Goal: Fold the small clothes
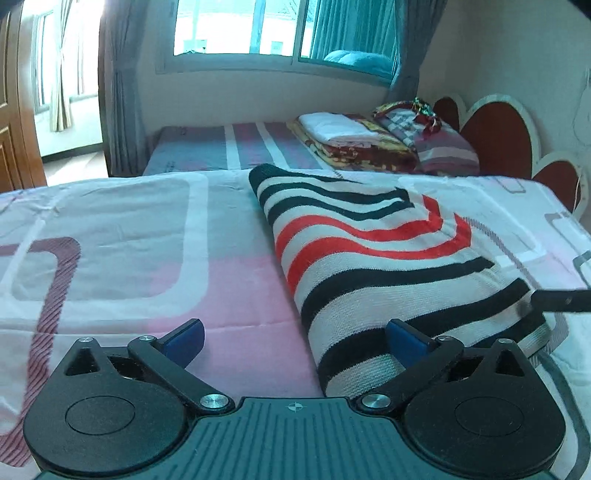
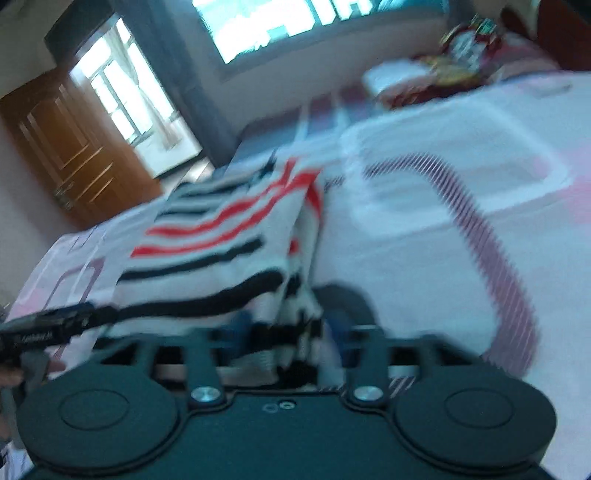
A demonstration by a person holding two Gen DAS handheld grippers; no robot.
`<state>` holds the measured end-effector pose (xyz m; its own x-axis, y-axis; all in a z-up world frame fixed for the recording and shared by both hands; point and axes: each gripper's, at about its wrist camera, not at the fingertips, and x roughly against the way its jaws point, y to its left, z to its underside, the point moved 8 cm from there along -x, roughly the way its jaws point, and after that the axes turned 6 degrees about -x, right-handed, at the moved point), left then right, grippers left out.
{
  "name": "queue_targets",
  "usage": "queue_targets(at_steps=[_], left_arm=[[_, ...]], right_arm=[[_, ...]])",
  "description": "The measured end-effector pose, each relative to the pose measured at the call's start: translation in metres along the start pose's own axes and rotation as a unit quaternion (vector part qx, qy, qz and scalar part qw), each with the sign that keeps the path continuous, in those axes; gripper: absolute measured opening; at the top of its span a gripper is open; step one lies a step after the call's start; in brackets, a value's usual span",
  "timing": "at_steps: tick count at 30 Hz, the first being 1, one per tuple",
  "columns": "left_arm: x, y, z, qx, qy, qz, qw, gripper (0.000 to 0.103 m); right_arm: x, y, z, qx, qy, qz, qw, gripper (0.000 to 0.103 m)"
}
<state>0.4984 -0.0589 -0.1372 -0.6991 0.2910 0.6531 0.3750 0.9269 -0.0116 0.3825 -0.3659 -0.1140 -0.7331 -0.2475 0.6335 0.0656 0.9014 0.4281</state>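
A knitted white garment with black and red stripes lies folded on the pink-and-white patterned bedsheet, ahead and to the right of the left claw. Its stripes bend into nested chevrons where a layer is turned over, red bands in the middle and black ones at either end, with a thick rolled edge along its left side. The left claw is spread wide, its blue-padded fingers holding nothing; the right finger sits against the garment's near corner, the left one over bare sheet.

In the right wrist view, which is blurred, the same garment lies ahead and to the left of the right claw, and its stacked layers run down between the fingers. That claw is pressed together, pinching the near edge of the striped fabric. The other gripper's black finger reaches in from the far left, beside the garment's edge.

Beyond the left claw, a second bed holds a pile of folded blankets, below a window.
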Motion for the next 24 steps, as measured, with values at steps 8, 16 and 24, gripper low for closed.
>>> queue_targets(at_steps=[8,16,24], left_arm=[[0.013,-0.002,0.0,0.0,0.002,-0.004,1.0,0.103],[0.009,-0.004,0.008,0.0,0.004,0.0,1.0,0.103],[0.015,0.003,-0.002,-0.018,-0.012,0.005,0.9998,0.103]], right_arm=[[-0.011,0.026,-0.013,0.044,0.013,-0.017,0.999,0.041],[-0.031,0.031,0.008,0.149,0.026,0.039,0.988,0.035],[-0.022,0.013,-0.002,0.07,0.041,0.0,0.997,0.041]])
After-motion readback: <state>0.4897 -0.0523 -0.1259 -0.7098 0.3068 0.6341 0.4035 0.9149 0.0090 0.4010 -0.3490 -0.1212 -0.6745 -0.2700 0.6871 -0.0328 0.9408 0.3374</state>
